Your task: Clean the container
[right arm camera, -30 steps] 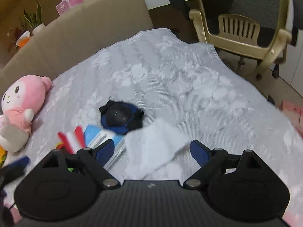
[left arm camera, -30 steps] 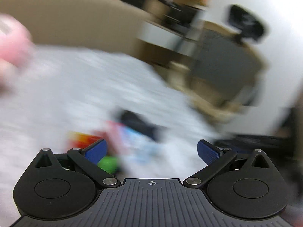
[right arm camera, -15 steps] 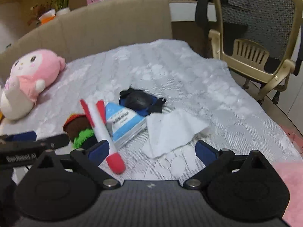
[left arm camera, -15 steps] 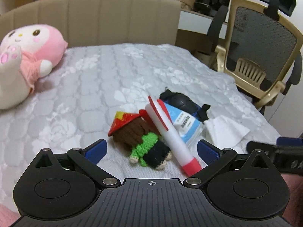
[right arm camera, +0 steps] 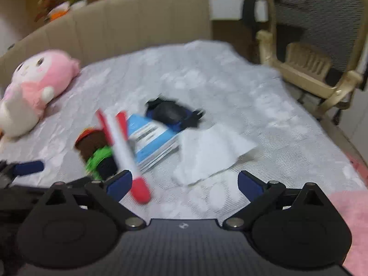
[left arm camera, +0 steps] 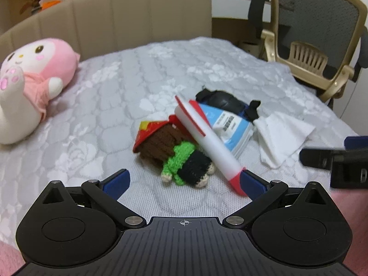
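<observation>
1. Bedroom setup: a bed (left arm camera: 115, 105) with a grey quilted cover carries everything. A beige padded headboard (left arm camera: 138, 16) sits behind it and a gold-framed mesh office chair (left arm camera: 317, 34) stands off the far right side.
2. Pink and white plush toy (left arm camera: 34, 76) is lying near the headboard on the left, well apart from the rest.
3. Mid-bed there's a little pile. A white-and-red rocket-shaped container (left arm camera: 207, 138) lies tilted across a crocheted doll (left arm camera: 170, 147) with a red hat and green top. It also leans against a blue-and-white packet (left arm camera: 230, 126).
4. Behind the packet is a black and blue thing (left arm camera: 225, 101); can't tell what it is. A crumpled white tissue (left arm camera: 283, 138) lies just right of the packet.
5. Left tongs (left arm camera: 184, 180) are spread wide with nothing between them. The doll's feet are just ahead of the gap. The container's red nose ends right at the right-hand finger, and I can't tell if it's touching.
6. Right tongs (right arm camera: 185, 181) are wide apart too, gripping nothing. That view is blurry. The tissue sits just ahead of the gap and the container's nose is just beside the left-hand finger.
7. Each wrist view catches the other tongs at its edge, so the two are side by side, both angled down at the pile.
</observation>
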Available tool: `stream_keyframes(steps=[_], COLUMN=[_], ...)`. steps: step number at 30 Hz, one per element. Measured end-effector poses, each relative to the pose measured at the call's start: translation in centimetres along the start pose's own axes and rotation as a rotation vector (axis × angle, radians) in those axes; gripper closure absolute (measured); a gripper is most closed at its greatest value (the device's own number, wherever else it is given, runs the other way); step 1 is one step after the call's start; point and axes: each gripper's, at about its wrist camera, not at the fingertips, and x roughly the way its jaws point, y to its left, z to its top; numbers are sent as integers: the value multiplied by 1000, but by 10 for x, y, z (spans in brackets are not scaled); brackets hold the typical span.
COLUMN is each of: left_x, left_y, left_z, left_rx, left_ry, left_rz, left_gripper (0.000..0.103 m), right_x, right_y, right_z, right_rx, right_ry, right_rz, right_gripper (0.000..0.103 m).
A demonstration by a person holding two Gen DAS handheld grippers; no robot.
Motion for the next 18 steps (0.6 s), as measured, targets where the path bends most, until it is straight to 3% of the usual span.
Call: stream_keyframes(steps=[4,9,18], left_x=[8,19,20], left_y=[8,15,18], left_z=[2,6,5], left_rx=[-33,-61,-67], left_ry=[57,148,174], left_rz=[22,20,3], left_gripper=[0,0,0], right_x=[10,18,27], right_y=[8,2,-2], right_z=[3,8,10], right_rx=[-43,-1,19], right_ry=[61,131,151], right_rz=[-39,-12,-20], right_gripper=[4,4,3])
